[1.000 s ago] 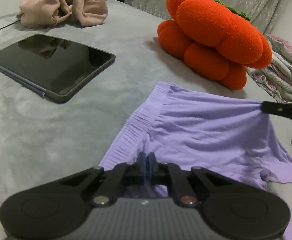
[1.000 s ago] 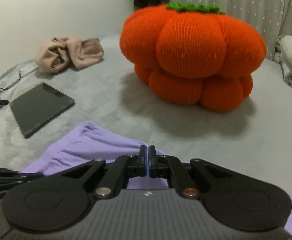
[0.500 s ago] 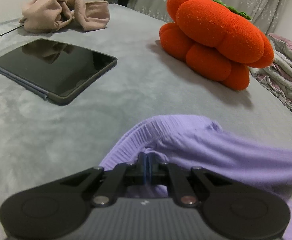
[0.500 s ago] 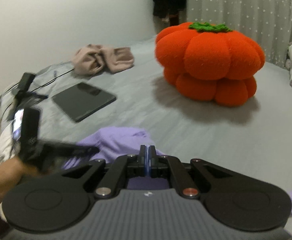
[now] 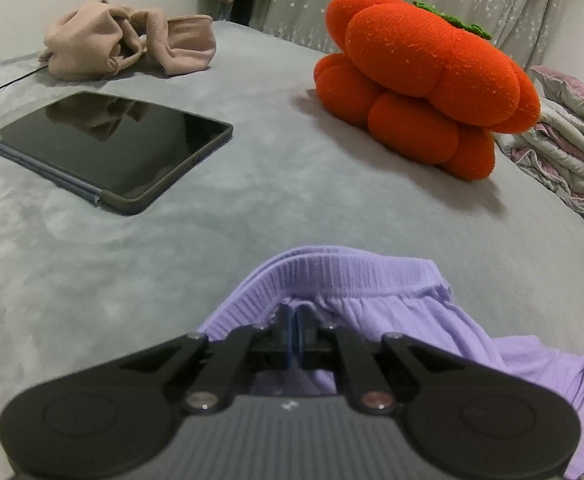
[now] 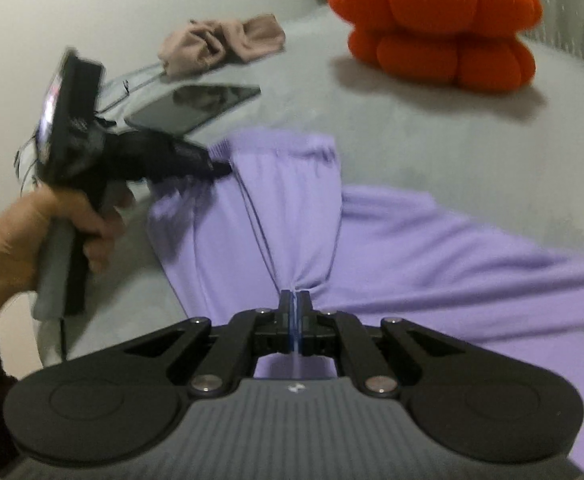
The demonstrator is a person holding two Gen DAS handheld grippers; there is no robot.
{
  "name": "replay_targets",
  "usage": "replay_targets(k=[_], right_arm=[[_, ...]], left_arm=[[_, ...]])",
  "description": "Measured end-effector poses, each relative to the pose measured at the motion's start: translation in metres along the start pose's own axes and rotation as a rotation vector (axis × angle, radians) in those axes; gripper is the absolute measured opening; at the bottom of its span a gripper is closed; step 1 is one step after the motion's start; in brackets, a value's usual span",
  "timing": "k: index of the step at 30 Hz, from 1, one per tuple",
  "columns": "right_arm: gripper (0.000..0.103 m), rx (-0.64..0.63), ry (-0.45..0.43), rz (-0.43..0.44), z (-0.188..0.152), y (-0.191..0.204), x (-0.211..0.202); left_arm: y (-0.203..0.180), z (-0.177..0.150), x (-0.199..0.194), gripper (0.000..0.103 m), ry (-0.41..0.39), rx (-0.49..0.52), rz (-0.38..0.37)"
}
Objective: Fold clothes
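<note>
Purple shorts (image 6: 391,248) lie on the grey bed, one half folded over the other. My left gripper (image 5: 294,314) is shut on the ribbed waistband (image 5: 331,272), which bunches just ahead of its tips. In the right wrist view the left gripper (image 6: 222,168), held by a hand (image 6: 32,232), pinches the waistband corner at the left. My right gripper (image 6: 294,298) is shut on a gathered bunch of the purple fabric, pulled taut toward the waistband.
A black tablet (image 5: 112,148) lies on the bed to the left. An orange pumpkin plush (image 5: 423,80) sits at the back right. A beige crumpled garment (image 5: 128,44) lies at the far left. Folded quilts (image 5: 563,148) pile at the right edge.
The right gripper swung the shorts' far side over toward the left one, folding the shorts in half. The waistband now doubles up in front of the left gripper.
</note>
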State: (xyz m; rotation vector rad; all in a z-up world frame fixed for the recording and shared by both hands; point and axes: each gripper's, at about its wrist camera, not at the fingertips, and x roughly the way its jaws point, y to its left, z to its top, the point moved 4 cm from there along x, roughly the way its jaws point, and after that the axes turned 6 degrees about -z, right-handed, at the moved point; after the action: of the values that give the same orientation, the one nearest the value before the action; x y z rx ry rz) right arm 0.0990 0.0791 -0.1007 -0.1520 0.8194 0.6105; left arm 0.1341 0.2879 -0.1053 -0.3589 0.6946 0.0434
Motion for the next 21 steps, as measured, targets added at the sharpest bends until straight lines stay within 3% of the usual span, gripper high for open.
replay_targets(k=[9,11,15,21], right_arm=[[0.003,0.032,0.039,-0.037,-0.003,0.003,0.015],[0.003,0.020,0.046,-0.042,-0.002,0.004,0.015],[0.003,0.020,0.055,-0.020,0.000,0.001,0.014],[0.020,0.045,0.064,0.032,0.005,-0.005,0.007]], left_arm=[[-0.012,0.002,-0.005,0.007,0.026,0.062,0.061],[-0.015,0.002,-0.007,0.010,0.037,0.070,0.075],[-0.017,0.005,-0.017,0.027,0.040,0.042,0.071],[-0.012,0.009,-0.031,0.027,0.015,0.016,0.064]])
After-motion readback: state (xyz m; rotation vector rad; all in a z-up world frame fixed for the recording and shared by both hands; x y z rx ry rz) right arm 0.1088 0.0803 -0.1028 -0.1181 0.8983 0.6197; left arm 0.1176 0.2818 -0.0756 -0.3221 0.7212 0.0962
